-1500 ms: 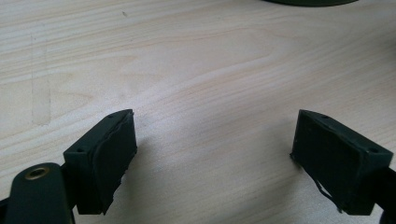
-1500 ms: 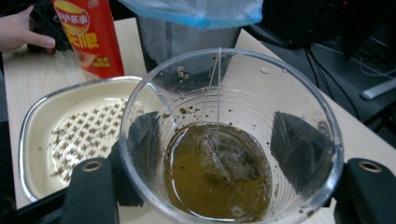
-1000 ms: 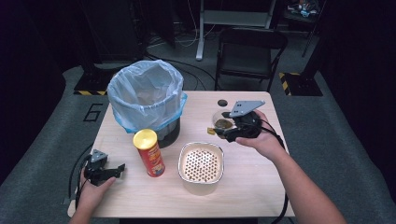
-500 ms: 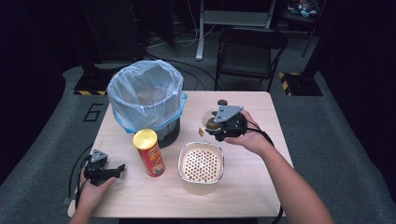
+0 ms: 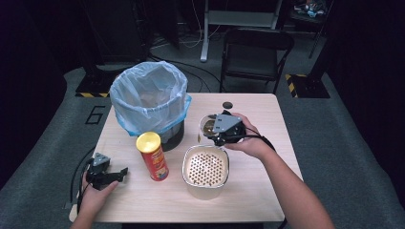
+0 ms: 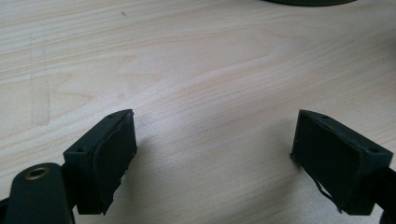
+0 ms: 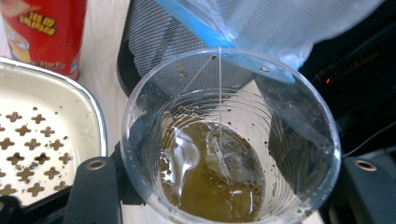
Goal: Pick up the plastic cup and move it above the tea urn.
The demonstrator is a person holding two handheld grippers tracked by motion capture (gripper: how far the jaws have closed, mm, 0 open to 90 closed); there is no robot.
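A clear plastic cup (image 5: 206, 125) (image 7: 224, 140) holds brown tea and a tea bag on a string. My right gripper (image 5: 213, 131) (image 7: 229, 191) is shut on its sides, and its jaws have just been closing with the cup between them. The cup hangs upright just behind a white square container (image 5: 185, 162) with a perforated insert, whose rim (image 7: 70, 88) is at the left of the right gripper view. My left gripper (image 5: 117, 174) (image 6: 215, 158) rests low over the table's front left, open with only bare wood between its pads.
A mesh bin lined with a blue bag (image 5: 148, 95) (image 7: 187, 42) stands at the back left, close to the cup. A red crisp can (image 5: 153, 155) stands left of the container. A small black disc (image 5: 228, 105) lies on the table (image 5: 267, 124), with a chair (image 5: 255, 47) beyond.
The right gripper has carried the cup left and a little down, from the table's right middle to just behind the white container. The left gripper has stayed put.
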